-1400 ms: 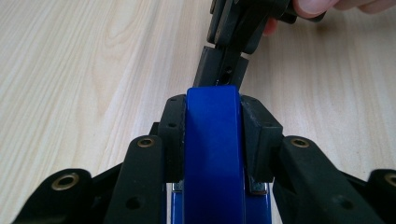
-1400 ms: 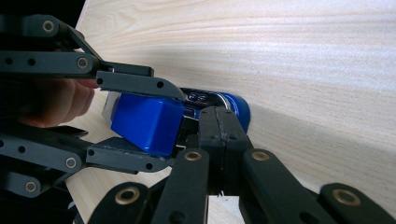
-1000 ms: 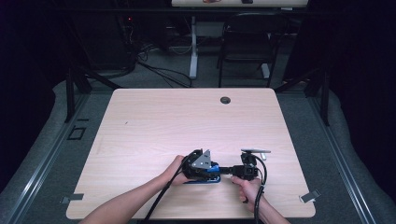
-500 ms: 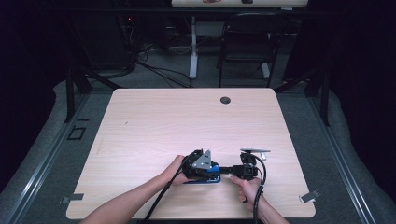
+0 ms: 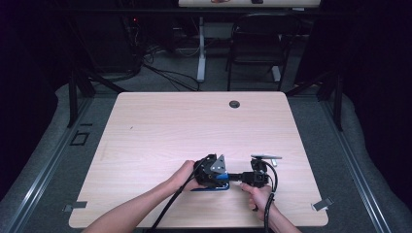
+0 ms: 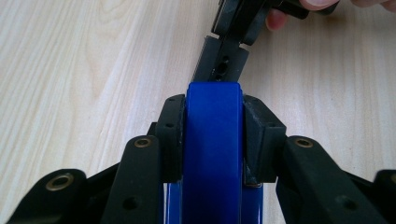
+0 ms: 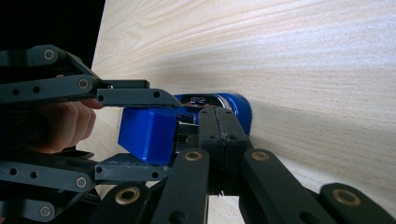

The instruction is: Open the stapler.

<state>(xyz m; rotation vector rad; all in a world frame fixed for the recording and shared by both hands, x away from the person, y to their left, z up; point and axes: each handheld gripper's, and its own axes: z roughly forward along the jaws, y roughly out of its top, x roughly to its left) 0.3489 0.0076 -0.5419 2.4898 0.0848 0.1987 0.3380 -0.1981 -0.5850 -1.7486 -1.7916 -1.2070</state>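
Low in the frame, your left gripper (image 6: 212, 135) clamps the blue stapler (image 6: 212, 154), its jaws just easing; your right gripper (image 7: 219, 128) is shut at its front end.

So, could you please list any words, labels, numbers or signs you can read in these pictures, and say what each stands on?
No text can be read.
Blue stapler, held in the left gripper: its blue top bears no lettering.
Its metal plate carries small embossed marks, too blurred to read.
Table: plain wood grain, no label.
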